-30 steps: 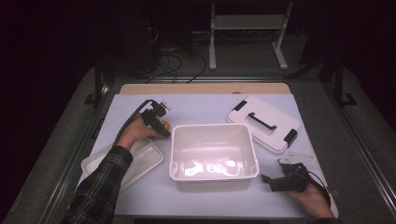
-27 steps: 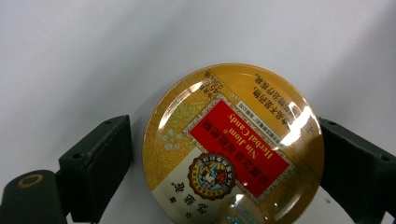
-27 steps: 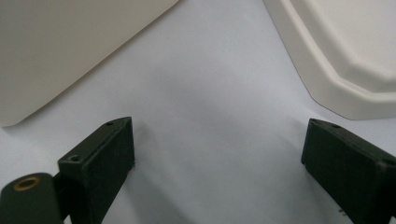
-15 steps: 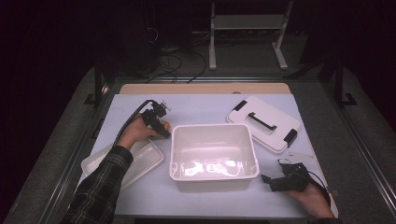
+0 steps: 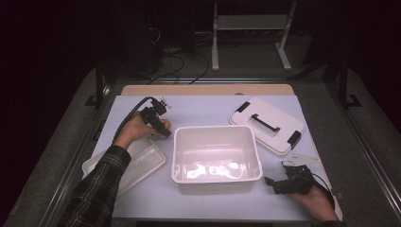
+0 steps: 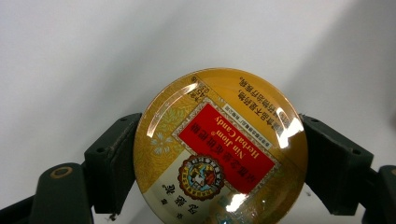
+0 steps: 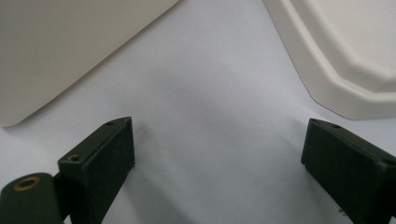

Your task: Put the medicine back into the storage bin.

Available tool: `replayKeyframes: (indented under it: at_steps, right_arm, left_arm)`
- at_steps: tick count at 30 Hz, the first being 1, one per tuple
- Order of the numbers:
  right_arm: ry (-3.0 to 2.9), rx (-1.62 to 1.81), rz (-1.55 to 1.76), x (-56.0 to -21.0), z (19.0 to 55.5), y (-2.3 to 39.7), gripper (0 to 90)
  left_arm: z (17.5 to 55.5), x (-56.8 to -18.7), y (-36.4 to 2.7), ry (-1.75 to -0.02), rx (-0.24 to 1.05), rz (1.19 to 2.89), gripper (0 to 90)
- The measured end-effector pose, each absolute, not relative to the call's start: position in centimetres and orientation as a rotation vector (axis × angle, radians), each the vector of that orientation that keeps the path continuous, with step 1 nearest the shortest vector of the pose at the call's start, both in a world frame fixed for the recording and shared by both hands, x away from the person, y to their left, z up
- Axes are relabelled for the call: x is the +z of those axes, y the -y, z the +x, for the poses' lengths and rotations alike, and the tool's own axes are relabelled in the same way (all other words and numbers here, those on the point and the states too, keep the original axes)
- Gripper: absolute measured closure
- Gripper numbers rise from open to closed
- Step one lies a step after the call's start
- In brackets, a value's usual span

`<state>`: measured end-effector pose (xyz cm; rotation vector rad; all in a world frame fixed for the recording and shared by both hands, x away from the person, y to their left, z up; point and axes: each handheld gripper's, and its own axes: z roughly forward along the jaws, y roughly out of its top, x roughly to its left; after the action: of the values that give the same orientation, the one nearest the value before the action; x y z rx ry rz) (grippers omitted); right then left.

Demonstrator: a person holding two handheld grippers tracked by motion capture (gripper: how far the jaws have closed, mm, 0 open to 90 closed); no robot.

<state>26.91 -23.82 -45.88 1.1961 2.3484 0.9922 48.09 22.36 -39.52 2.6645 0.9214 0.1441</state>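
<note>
At table left, just beside the white tub (image 5: 216,156), your left gripper (image 5: 159,124) pinches a round herbal candy tin (image 6: 219,149) across its rim, both jaws tight on it. Likely headed for the tub: keep the squeeze even, lift clear of the wall, lower flat before releasing. Right gripper (image 7: 219,158) rests by the tub's near right corner, jaws spread, holding nothing. Tin's lower edge is cut off; whether it touches the table is unclear.

Beyond the tongs we see a pale lavender-white tabletop (image 5: 208,111) edged by a light wooden strip (image 5: 208,89); farther off, grey carpeted floor (image 5: 246,71), tangled black cables (image 5: 176,60), a white metal-legged stand (image 5: 249,33) and darkness.
</note>
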Motion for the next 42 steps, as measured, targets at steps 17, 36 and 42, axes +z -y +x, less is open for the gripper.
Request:
replayKeyframes:
  at_steps: [17,36,42]
  right_arm:
    - [-2.348,0.991,1.196,-45.9,26.9,23.8,8.7]
    - [-2.347,0.991,1.197,-45.9,26.9,23.8,8.8]
    - [-2.347,0.99,1.197,-45.9,26.9,23.8,8.8]
  left_arm:
    - [46.1,-33.1,-22.5,-0.82,0.142,2.664,19.4]
    - [41.7,-27.0,-20.2,-0.601,0.121,2.671,19.5]
    - [40.0,-25.8,-18.5,-0.503,0.115,2.682,19.5]
